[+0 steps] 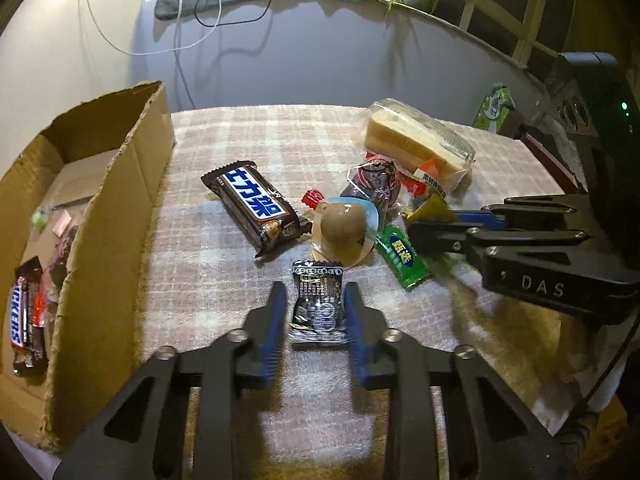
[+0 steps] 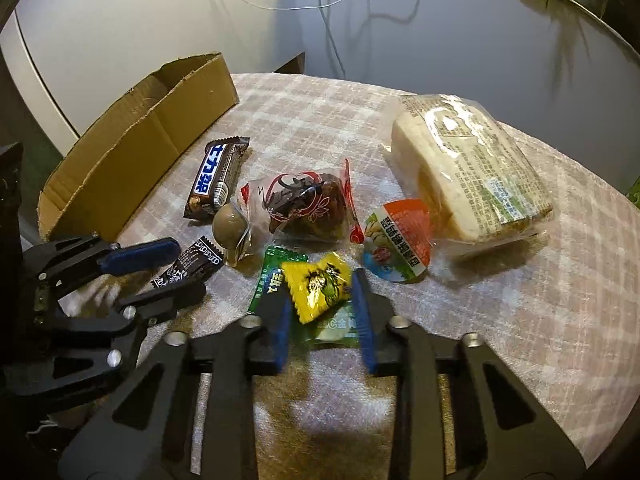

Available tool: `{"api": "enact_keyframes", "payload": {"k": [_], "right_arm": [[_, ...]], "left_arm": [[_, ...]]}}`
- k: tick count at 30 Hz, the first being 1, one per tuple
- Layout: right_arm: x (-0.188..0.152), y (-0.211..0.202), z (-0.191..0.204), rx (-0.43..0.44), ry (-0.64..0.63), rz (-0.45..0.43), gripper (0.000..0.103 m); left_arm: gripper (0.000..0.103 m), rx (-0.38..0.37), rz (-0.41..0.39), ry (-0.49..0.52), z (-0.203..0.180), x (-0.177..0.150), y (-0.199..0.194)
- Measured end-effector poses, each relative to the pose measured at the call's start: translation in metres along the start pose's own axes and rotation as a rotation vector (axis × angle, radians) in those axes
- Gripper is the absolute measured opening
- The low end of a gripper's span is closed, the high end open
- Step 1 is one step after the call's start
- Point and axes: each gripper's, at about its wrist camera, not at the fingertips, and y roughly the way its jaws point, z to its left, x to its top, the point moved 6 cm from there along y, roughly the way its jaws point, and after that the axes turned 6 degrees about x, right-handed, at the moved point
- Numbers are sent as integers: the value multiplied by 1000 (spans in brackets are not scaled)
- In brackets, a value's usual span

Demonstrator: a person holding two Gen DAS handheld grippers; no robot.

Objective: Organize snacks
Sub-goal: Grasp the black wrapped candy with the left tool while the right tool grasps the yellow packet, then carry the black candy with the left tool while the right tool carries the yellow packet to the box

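Box contents visible in left wrist view only, incl Snickers

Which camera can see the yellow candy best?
The right wrist camera: the crinkly yellow candy wrapper sits close between that gripper's blue fingers. The left wrist camera shows only a yellow corner behind the right gripper.
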Motion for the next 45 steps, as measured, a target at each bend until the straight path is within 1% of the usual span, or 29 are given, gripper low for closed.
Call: {"api": "enact_keyframes", "payload": {"k": [5,12,19,24,32,37,45], "right_arm": [[-2,-3,-2,7,15,-12,14],[-5,-24,-2,17,26,-54,12],[-1,-45,5,24,20,-93,11],[3,-57,18,37,4,-117,11],[23,-71,51,63,-48,-150,11],[35,-70,71,76,-80,-161,12],[51,-57,103,103,-126,-154,12]], "left_arm": [[23,0,-4,-5,1,0,0],[23,-1,-31,-28,3,1,-10],[23,-10,-76,-54,7,5,-33],[23,-8,-118,-66,13,10,-53],[23,20,-179,-104,38,14,-81],[23,51,-210,-128,60,13,-95],[23,101,-235,-173,96,10,-108]]}}
